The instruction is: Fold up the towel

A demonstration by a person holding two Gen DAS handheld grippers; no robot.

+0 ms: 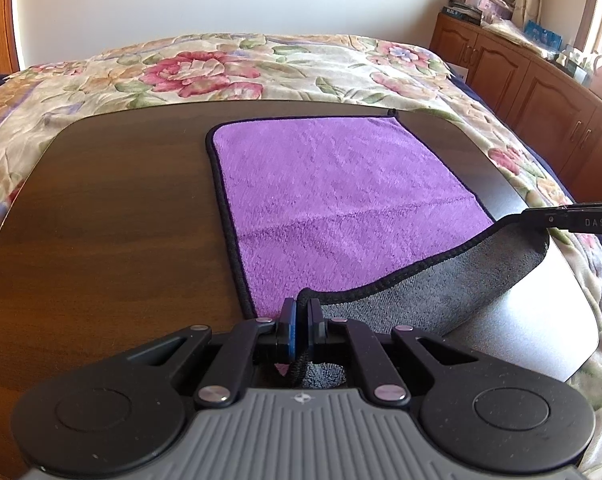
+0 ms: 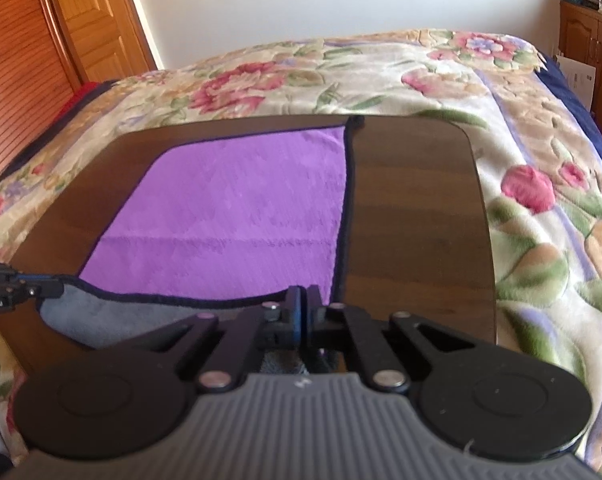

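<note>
A purple towel (image 1: pixel 333 192) with a black hem and grey underside lies on a dark wooden tray table (image 1: pixel 101 208). My left gripper (image 1: pixel 301 308) is shut on the towel's near left corner, lifted a little so the grey side (image 1: pixel 441 280) shows. My right gripper (image 1: pixel 541 216) enters from the right and pinches the near right corner. In the right wrist view the right gripper (image 2: pixel 303 300) is shut on that corner of the towel (image 2: pixel 237 200), and the left gripper (image 2: pixel 41 286) holds the other corner at the left edge. The near hem sags between them.
The tray table (image 2: pixel 413 220) rests on a bed with a floral blanket (image 1: pixel 221 68). Wooden cabinets (image 1: pixel 521 80) with clutter on top stand at the right. A wooden door (image 2: pixel 89 16) is at the left. The towel's far corner has a small loop (image 1: pixel 392 112).
</note>
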